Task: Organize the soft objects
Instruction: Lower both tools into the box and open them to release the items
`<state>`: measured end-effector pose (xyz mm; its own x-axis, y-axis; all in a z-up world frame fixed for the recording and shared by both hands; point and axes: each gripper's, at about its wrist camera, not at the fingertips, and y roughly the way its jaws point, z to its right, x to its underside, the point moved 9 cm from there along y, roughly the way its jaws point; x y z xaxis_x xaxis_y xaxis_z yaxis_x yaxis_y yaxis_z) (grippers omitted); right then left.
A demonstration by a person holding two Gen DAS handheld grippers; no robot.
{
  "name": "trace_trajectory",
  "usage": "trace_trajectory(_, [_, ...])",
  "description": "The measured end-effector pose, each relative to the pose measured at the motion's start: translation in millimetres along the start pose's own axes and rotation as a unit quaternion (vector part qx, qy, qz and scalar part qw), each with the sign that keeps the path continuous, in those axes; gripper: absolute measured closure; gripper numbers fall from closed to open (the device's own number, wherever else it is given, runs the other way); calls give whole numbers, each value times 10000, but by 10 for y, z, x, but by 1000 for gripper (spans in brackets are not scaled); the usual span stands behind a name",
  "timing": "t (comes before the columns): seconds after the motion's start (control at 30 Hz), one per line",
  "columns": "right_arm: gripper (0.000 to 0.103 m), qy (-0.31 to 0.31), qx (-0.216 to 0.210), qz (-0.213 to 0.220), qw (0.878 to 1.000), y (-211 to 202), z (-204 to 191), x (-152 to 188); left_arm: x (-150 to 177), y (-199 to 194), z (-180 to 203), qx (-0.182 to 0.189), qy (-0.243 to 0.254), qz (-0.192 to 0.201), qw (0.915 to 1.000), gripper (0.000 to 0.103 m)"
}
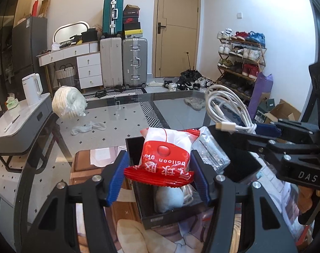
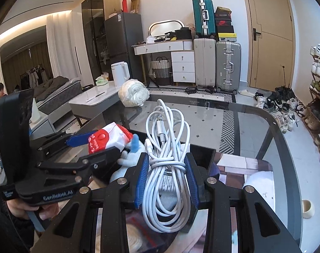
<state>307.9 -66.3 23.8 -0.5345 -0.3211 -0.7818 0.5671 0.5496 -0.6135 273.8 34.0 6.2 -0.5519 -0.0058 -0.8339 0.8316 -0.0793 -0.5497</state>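
The left gripper (image 1: 159, 176) has its blue pads pressed on either side of a red-and-white packet (image 1: 165, 156), jaws partly apart to the packet's width. The packet hangs over a black box (image 1: 151, 215) that stands on the near part of a glass table (image 1: 122, 122). In the box, below the packet, lies a pale grey soft thing (image 1: 169, 198), and a clear plastic bag (image 1: 210, 149) leans against the box's right inner side. From the right wrist view the same gripper (image 2: 101, 142) shows side-on with the packet (image 2: 109, 138) between its fingers, and a hand (image 2: 31, 207) grips its handle at lower left.

The right gripper (image 2: 167, 181) is clamped tight on a coiled white cable (image 2: 166, 168), the bundle pinched at its wrapped middle, loops standing up above the pads and hanging down below them. The cable is also over the box (image 2: 204, 154), just right of the packet. In the left wrist view that gripper (image 1: 265, 128) reaches in from the right with the cable (image 1: 227, 107) sticking out past its tip. A light blue plush toy (image 2: 129, 155) shows between the two grippers.

Further out on the table lie a white wrapped bundle (image 1: 68, 104) at the far left edge and a grey sock (image 1: 88, 127) nearer in, both well apart from the box. Beyond the table stand suitcases (image 1: 124, 61), a door (image 1: 176, 27) and a shoe rack (image 1: 240, 61).
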Motion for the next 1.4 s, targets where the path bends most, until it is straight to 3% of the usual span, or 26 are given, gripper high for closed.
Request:
trace_trajectory(0.43, [68,-569,257,-552,9965,475,-16,235,152,258,182,-50,480,-262,9985,44])
trace_trajectory(1.03, [67,-689,183,-847,9939,394,-40,372,223,148,183,84,444,-399,9982,43])
trace_trajectory(1.17, [54,-762,312,-634,9946,247,-28,342,235,119,178,104,400,-449,9981,40])
trace_trajectory(1.27, [48,-746,365,-456,9955,81,-20,318,243,54,220,228,338,-416,9983,29])
trace_trajectory(1.33, [38,-716,576,-339,9952,-35,26,313,243,-6,257,249,352,-336,9985,20])
trace_trajectory(1.4, [20,-561,830,-264,9946,-160,114,333,249,-63,279,237,404,-288,9985,12])
